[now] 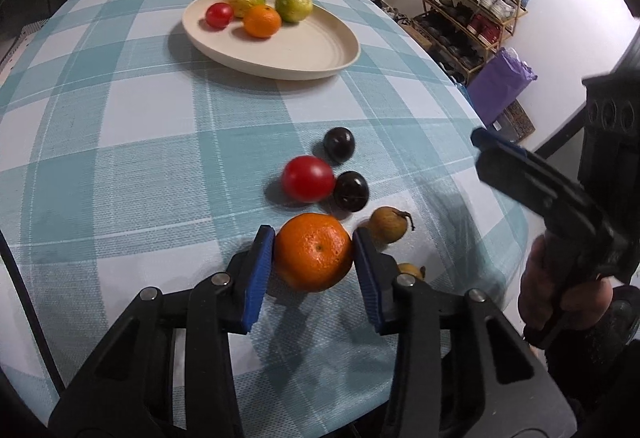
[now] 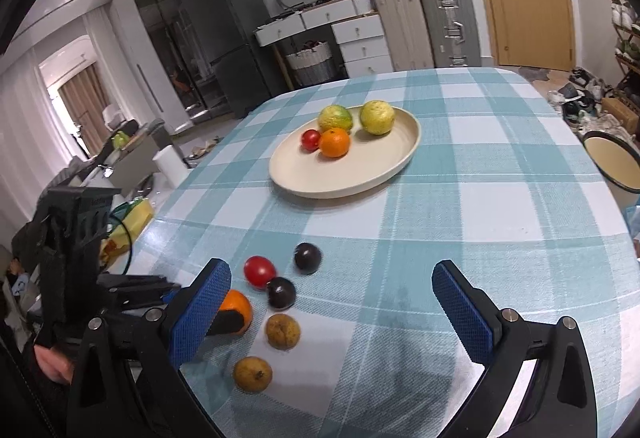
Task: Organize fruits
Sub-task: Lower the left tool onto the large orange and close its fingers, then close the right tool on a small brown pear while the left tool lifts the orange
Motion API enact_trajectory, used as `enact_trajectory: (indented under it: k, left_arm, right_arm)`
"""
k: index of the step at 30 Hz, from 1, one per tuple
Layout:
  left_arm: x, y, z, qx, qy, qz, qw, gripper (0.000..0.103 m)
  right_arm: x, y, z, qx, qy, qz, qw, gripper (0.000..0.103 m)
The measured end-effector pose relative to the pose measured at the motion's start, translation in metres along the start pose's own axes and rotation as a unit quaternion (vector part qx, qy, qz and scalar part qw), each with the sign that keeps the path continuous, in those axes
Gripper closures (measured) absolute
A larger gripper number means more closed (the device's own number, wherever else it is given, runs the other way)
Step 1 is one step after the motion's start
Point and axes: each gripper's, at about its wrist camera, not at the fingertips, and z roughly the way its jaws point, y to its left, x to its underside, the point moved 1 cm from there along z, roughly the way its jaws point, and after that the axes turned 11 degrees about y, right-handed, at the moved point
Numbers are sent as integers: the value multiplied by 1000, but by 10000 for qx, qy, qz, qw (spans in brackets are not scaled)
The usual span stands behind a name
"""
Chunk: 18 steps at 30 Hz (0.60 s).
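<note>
Orange [image 1: 313,251] sits between our left gripper [image 1: 313,262] jaws, clamped on the surface [image 1: 140,158]; our right gripper [image 2: 332,314] jaws gape.

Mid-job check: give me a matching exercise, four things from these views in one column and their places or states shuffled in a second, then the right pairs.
Things:
1. large orange mandarin
2. small red tomato
3. right gripper
4. two dark purple plums

Places or states:
A. jaws wide open, nothing between them
B. on the checked tablecloth beside the larger red tomato
C. between the blue pads of the left gripper
D. on the cream oval plate

Pairs: 1-C, 2-D, 3-A, 4-B
</note>
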Motion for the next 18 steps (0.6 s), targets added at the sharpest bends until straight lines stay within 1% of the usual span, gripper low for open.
enact_trajectory:
  k: [5, 13, 18]
  left_arm:
    - [0, 8, -7, -9, -78, -117, 9999, 66]
    - [2, 15, -15, 14, -194, -251, 9995, 66]
    - [2, 18, -19, 3, -245, -303, 9992, 66]
  right_arm:
    - [8, 6, 1, -92, 65, -90, 9999, 0]
    - [28, 21, 8, -168, 355, -287, 9988, 0]
    - [42, 33, 11, -312, 522, -473, 9970, 1]
